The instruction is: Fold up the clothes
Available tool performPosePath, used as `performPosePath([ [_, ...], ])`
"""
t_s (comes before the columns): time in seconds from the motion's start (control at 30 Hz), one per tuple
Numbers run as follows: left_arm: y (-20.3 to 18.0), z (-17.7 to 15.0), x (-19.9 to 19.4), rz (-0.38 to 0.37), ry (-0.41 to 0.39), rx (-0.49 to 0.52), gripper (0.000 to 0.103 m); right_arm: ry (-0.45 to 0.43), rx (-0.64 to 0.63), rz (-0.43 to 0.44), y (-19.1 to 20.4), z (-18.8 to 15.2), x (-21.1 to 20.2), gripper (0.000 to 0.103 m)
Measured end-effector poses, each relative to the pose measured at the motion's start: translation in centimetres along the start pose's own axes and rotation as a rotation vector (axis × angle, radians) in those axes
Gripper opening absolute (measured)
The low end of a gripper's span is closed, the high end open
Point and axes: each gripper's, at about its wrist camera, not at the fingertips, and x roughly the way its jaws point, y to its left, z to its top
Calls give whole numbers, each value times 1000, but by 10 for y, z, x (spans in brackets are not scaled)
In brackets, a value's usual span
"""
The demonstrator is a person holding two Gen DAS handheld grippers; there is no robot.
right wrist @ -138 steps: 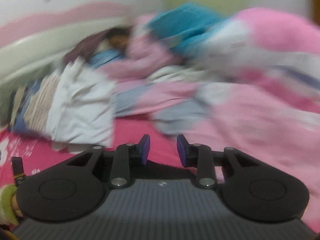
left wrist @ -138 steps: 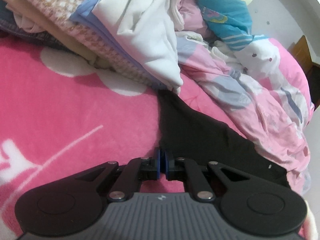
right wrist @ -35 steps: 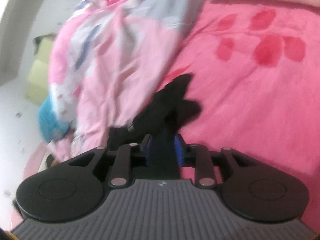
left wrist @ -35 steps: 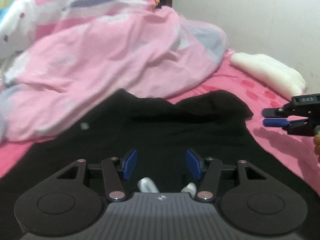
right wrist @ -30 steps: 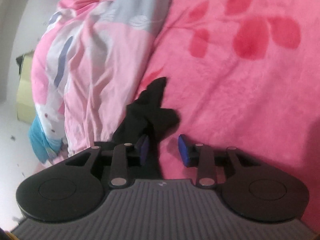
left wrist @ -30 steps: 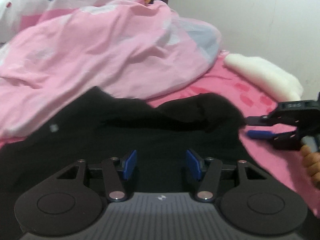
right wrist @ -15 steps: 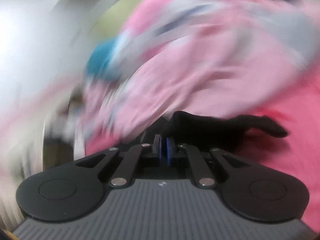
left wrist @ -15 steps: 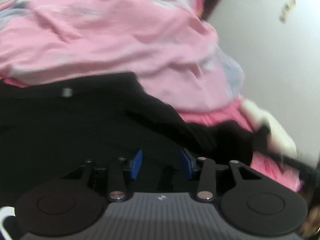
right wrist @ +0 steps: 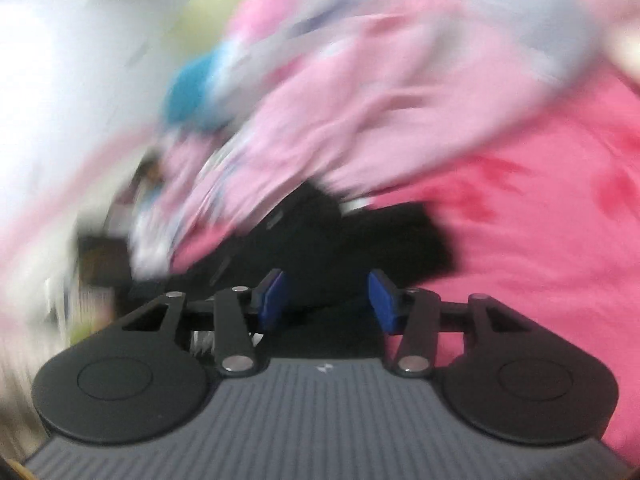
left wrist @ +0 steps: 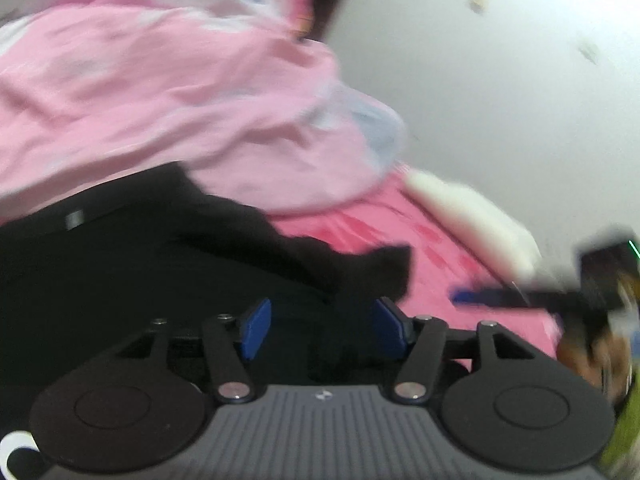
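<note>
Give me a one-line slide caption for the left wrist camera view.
Open left gripper poised over a black garment on the pink bedspread, rumpled pink duvet behind.

A black garment (left wrist: 160,264) lies on a hot-pink blanket (right wrist: 540,232) printed with darker red leaf shapes. Far behind it, the pale pink quilt (left wrist: 160,92) carries white and grey-blue patches. Both grippers are black with blue pads (left wrist: 256,328). A teal cloth (right wrist: 192,92) shows far left.

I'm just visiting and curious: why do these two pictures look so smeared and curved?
Right wrist view: heavy motion smear across the pink bedding; only the right gripper stays sharp. Left wrist view: milder blur on the black garment and wall; the left gripper is crisp. Both fisheye views bend toward the edges.
</note>
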Motion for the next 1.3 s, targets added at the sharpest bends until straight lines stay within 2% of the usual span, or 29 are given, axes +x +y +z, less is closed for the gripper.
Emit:
performPosePath([
  [0.1, -24, -8, 7, 3, 35, 130, 60, -22, 110, -82, -27, 10, 5, 46],
  [0.27, -51, -22, 21, 67, 78, 290, 57, 44, 33, -86, -32, 15, 39, 46],
  [0.33, -54, -25, 28, 88, 94, 307, 52, 76, 7, -62, -29, 14, 50, 29],
  [0.37, -55, -26, 30, 93, 100, 305, 46, 89, -6, -55, -27, 13, 54, 3],
  [0.43, -53, -24, 34, 98, 102, 289, 34, 75, -51, -58, -17, 17, 54, 3],
  [0.5, -51, -21, 37, 91, 102, 259, 5, 26, -96, -71, -6, 29, 49, 3],
  [0.6, -50, -5, 44, 42, 91, 182, 0, -46, -160, -112, 9, 50, 40, 2],
  [0.8, -63, 26, 79, -79, 73, 66, 0, -124, -316, -281, 25, 104, 29, 2],
  [1.0, -81, 39, 129, -204, 103, -37, 0, -100, -432, -474, 16, 130, 49, 2],
  [1.1, -86, 33, 146, -234, 137, -60, 1, -76, -426, -547, -4, 128, 67, 3],
  [1.17, -86, 28, 149, -227, 147, -57, 3, -57, -405, -590, -18, 123, 81, 5],
  [1.23, -83, 25, 146, -220, 152, -57, 8, -107, -317, -597, -34, 122, 75, 5],
  [1.3, -76, 24, 137, -213, 143, -67, 19, -170, -217, -596, -51, 121, 66, 10],
])
